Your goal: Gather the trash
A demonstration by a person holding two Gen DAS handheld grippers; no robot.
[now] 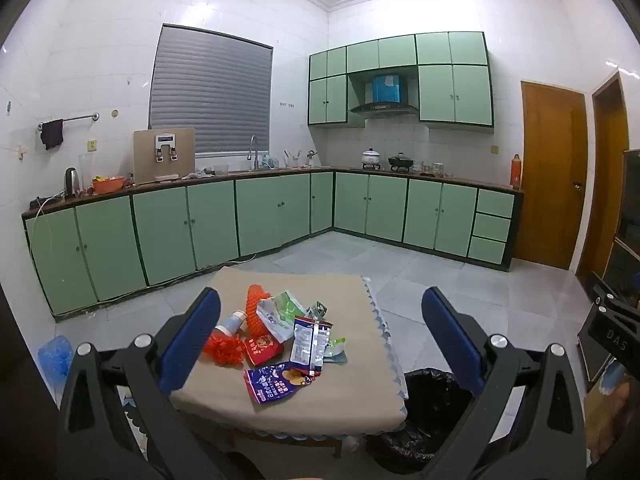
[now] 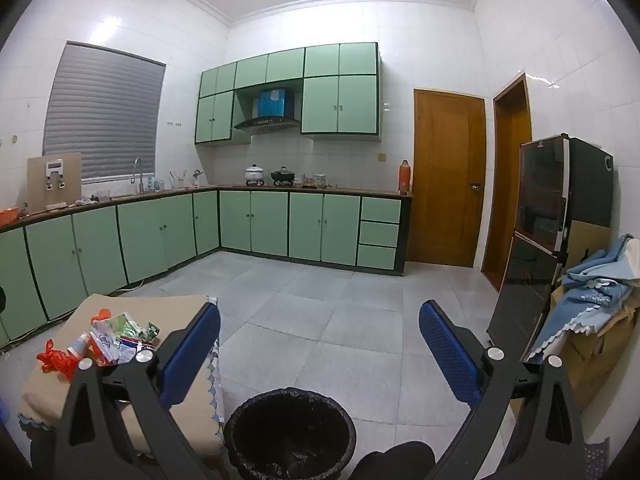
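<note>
Nearest to the camera in the left wrist view is the left gripper, its blue-padded jaws spread fully wide with nothing between them, hovering above the near edge of a small table covered with a beige cloth. On the middle of this table lies the trash: a purple snack bag closest, a white and blue wrapper just behind it, a red packet, some crumpled red plastic, an orange foam net and a small bottle farther left. To the right of the table, on the floor, stands a bin with black liner. The right gripper hangs above this bin, also wide open and empty. All these pieces look very light, thin and soft; the foil is probably slippery and will crumple. I think it is best to pinch the purple bag at its raised, folded edge, not on the flat part.
</note>
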